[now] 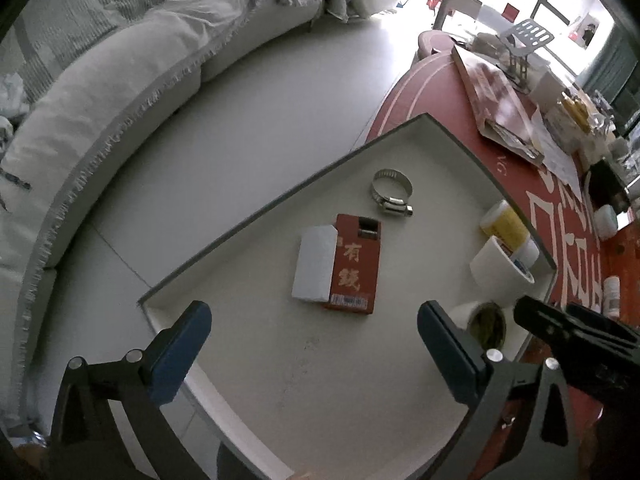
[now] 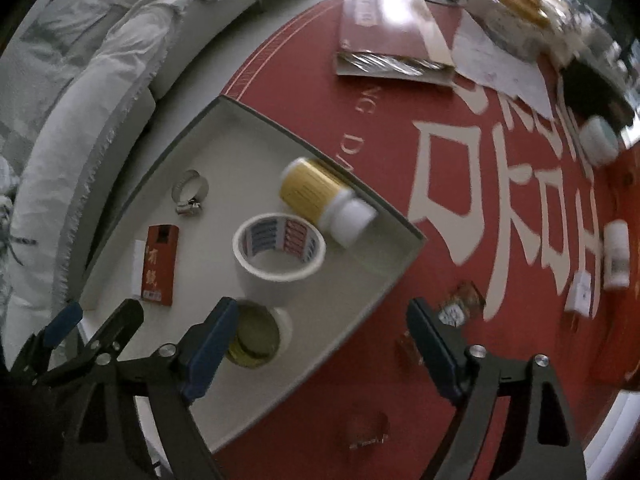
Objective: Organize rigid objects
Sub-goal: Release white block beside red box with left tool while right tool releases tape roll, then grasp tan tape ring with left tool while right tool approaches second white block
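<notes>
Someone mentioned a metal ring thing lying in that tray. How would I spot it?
Find the shallow white tray on the red table. Near its far corner, just beyond the red card box, lies a hose clamp. It is the only bare-metal item there: a thin silver band with a small screw housing, unlike the white tape roll.

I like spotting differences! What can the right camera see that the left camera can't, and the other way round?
Only the right wrist view shows the small wrapped packets on the red table outside the tray, and the printed inside of the tape roll. Only the left wrist view shows the grey floor up to the bright window. Both show the white tray, hose clamp, red box, yellow bottle, and both grippers, jaws open.
</notes>
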